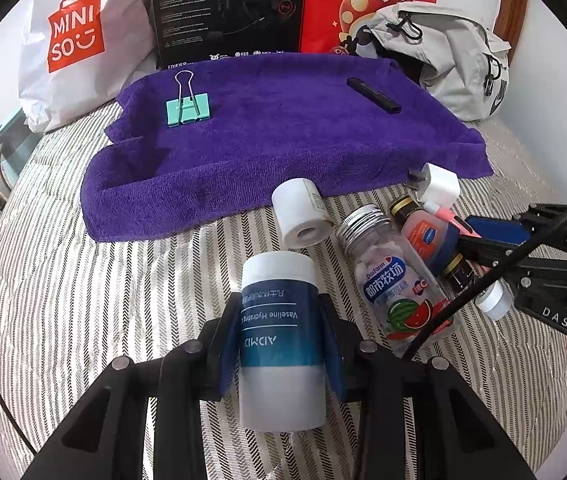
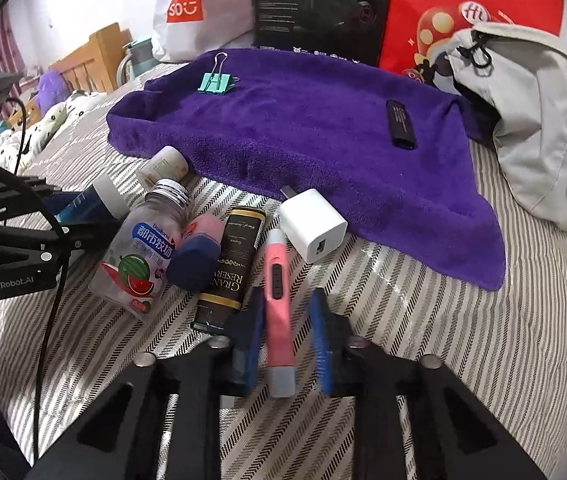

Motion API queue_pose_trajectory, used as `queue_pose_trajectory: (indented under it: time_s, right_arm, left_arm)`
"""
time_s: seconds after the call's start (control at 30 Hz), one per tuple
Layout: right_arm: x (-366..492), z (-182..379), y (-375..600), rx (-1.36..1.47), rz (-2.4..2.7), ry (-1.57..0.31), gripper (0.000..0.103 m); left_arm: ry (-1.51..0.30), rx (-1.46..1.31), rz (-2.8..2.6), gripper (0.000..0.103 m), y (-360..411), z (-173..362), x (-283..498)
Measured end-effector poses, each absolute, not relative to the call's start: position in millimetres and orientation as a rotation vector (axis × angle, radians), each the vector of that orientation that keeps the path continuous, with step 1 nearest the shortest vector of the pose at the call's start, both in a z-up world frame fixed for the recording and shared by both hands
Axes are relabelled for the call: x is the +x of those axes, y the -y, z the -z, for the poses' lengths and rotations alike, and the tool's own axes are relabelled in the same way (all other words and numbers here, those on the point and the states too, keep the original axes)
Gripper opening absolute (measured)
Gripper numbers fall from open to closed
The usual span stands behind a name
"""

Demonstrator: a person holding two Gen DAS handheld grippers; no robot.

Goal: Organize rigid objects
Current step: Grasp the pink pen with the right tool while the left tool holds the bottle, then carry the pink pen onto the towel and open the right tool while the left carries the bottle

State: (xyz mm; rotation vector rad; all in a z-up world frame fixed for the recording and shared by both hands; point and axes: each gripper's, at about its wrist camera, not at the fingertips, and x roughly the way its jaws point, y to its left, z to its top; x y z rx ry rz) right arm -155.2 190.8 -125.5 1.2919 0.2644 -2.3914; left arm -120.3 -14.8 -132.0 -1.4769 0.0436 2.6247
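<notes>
My left gripper is shut on a white bottle with a blue Vaseline label, held just above the striped bedcover. In the right wrist view my right gripper is open, its blue pads on either side of a pink pen-like device lying on the cover. A purple towel behind carries a teal binder clip and a black stick. Between the grippers lie a white charger, a clear candy bottle, a black-gold tube, a pink blue-capped bottle and a white roll.
At the back stand a white MINISO bag, a black box and a red bag. A grey backpack lies at the towel's right end. The striped bedcover is bare to the left. A cable crosses the candy bottle.
</notes>
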Motion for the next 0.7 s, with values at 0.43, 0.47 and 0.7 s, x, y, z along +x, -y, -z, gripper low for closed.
queue_pose_trajectory:
  time_s: [0.43,0.47,0.7]
  right_arm:
    - [-143.7,117.7,-198.3,1.346,2.374,-0.207,0.012]
    - [-143.3,117.1,-199.5,1.346,2.375,-0.201,0.012]
    - [-136.8,106.9,-208.5,1.336,2.368,-0.135,0.012]
  left_arm:
    - [0.088,-1.474,-2.625,0.034,42.6,127.6,-112.8]
    - [0.108,-1.469,-2.626,0.034,46.8,125.3,-111.9]
    - [0.151,-1.443,-2.635,0.034,59.8,110.7,-111.2]
